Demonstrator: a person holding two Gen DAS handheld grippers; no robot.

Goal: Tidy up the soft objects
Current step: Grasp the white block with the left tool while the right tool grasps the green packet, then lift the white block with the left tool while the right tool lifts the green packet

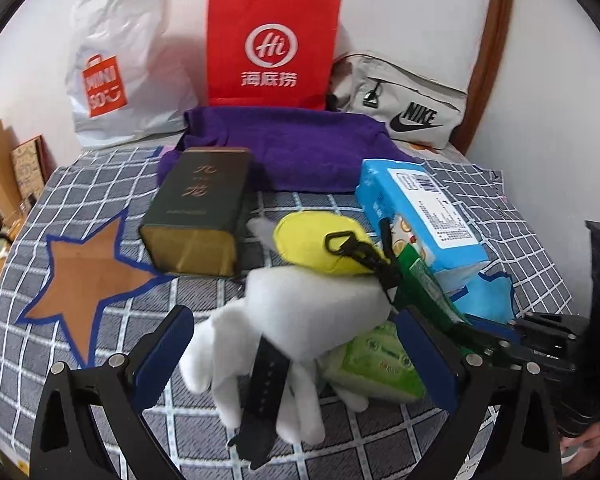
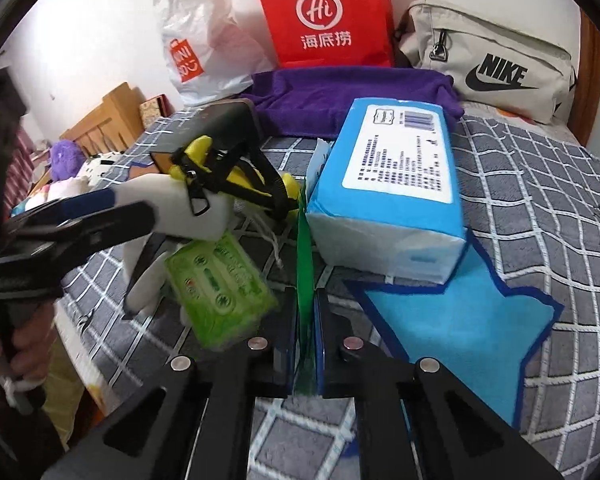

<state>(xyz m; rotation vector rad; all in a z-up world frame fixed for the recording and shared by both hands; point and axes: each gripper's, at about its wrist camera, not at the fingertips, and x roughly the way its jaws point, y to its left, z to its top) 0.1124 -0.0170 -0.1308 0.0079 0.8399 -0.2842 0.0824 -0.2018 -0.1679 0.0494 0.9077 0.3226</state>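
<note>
Sorting was mid-step. Right gripper (image 2: 306,308) was clamped on a thin green packet (image 2: 305,248), beside the blue tissue pack (image 2: 388,192). Left gripper (image 1: 296,344) was spread wide around the white plush (image 1: 300,320) — not gripped. Next, probably: closing needed on the plush — strap snag risk.

White plush toy (image 1: 300,312), purple towel (image 1: 296,148), grey checked bedsheet (image 1: 520,216)

**Soft items: condition and position**

Your white plush toy (image 1: 300,320) with yellow cap lies centre, legs toward 6 o'clock. A green wipes pack (image 2: 220,276) lies flat beneath it. The blue tissue pack (image 2: 392,192) rests at 2 o'clock; the purple towel (image 1: 296,148) is bunched at 12.
</note>
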